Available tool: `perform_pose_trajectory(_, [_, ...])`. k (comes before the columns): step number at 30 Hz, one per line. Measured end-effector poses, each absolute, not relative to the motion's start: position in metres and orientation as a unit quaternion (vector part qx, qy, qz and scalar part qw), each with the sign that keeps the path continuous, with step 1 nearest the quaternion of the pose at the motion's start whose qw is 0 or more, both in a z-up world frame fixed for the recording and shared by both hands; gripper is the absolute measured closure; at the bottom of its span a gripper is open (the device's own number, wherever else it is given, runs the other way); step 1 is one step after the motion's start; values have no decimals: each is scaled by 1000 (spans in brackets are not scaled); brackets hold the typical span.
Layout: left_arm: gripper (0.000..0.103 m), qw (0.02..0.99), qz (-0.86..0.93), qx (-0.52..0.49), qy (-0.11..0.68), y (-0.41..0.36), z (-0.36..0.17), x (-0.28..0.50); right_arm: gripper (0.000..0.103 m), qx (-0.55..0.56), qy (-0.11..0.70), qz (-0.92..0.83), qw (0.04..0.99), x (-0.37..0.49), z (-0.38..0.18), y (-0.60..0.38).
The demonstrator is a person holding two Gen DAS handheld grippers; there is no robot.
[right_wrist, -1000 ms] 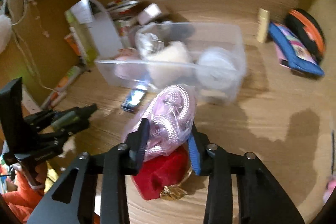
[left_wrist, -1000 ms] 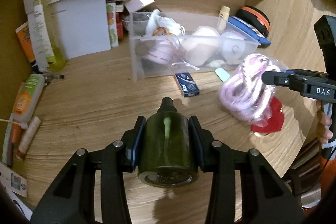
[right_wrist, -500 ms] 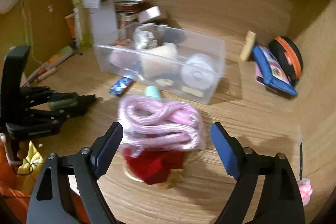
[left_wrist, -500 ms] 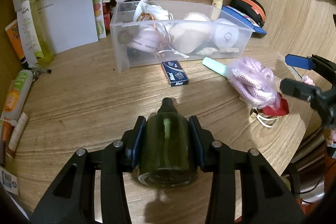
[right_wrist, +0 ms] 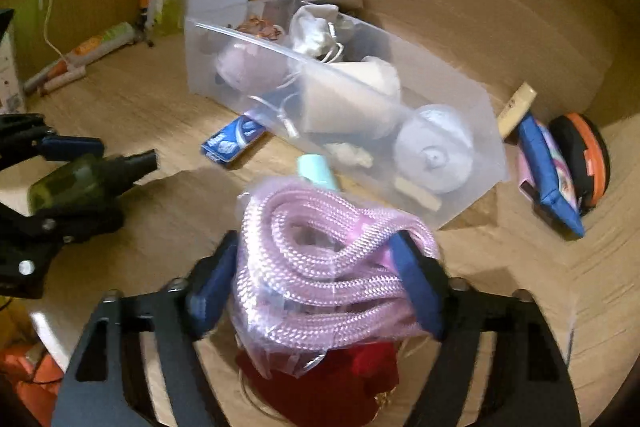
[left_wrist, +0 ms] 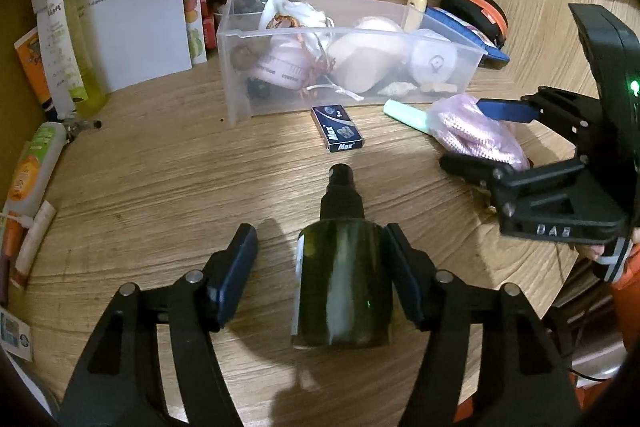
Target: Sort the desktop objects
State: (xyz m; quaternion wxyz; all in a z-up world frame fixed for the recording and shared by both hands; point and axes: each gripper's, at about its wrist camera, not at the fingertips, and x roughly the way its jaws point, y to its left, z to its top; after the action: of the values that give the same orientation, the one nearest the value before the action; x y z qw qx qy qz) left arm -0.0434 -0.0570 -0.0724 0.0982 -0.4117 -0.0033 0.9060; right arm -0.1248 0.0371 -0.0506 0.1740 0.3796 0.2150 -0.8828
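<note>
Here, one wooden bench (left_wrist: pixel 160 187) carries one clear plastic bin (left_wrist: pixel 344 39) near its back edge, holding several pale items. Toward the right edge lies one bag of pink rope (right_wrist: pixel 328 267) on something red; the right gripper (right_wrist: pixel 320 283) has its fingers closed against the bag's sides. One dark green spray bottle (left_wrist: pixel 344 291) lies near the front edge between the wide-spread fingers of the left gripper (left_wrist: pixel 320 271), touching only the right finger. One small blue box (left_wrist: pixel 338 135) sits just before the bin. Only the left view shows the right gripper's body; only the right view shows the rope weave.
</note>
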Motion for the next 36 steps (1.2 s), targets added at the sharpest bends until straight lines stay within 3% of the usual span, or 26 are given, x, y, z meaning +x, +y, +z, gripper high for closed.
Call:
perform_pose_trajectory(4, [39,99,906,-411,-2,-56,-73,-44,52,382,200,-885,174,-126,-43,45])
perform_pose_trajectory(7, [40,101,907,-409,-3,-55,-73,-45,57,379,176,-891,175,-124,-31,53])
perform_pose_trajectory(8, [43,103,907,-408,-3,-54,-73,-45,59,378,167,-893,177,-124,-27,56])
perform_pose_trajectory(11, [63,120,905,-408,-3,-50,-73,-45,63,372,141,-898,185,-124,-14,64])
perform_pose_trajectory(20, [62,126,906,-403,-14,-46,-63,-46,74,351,83,-912,197,-127,15,84])
perform_pose_trajectory(36, [62,132,924,-359,-16,-41,-13,-63,76,321,60,-923,205,-128,43,96])
